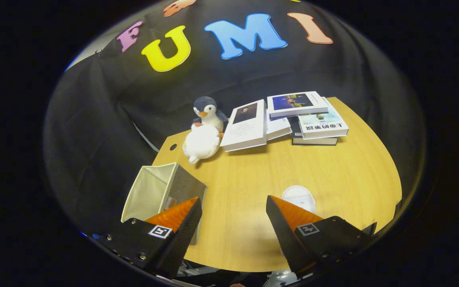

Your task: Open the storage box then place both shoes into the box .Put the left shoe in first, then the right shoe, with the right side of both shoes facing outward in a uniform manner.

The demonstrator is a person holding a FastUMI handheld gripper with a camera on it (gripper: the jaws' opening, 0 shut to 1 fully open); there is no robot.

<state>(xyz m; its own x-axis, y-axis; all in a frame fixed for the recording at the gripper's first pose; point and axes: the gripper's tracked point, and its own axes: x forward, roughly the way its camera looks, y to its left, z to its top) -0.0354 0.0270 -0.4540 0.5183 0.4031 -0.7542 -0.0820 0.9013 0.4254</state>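
A grey fabric storage box with a cream lining stands on the wooden table, right by my left finger. Its top looks open, and the inside shows cream walls. My gripper hovers above the near part of the table, open, with nothing between its fingers. Bare tabletop lies between the fingers.
A plush penguin sits at the far left of the table. Several books lie stacked and fanned at the far side. A white round disc lies on the table just beyond my right finger.
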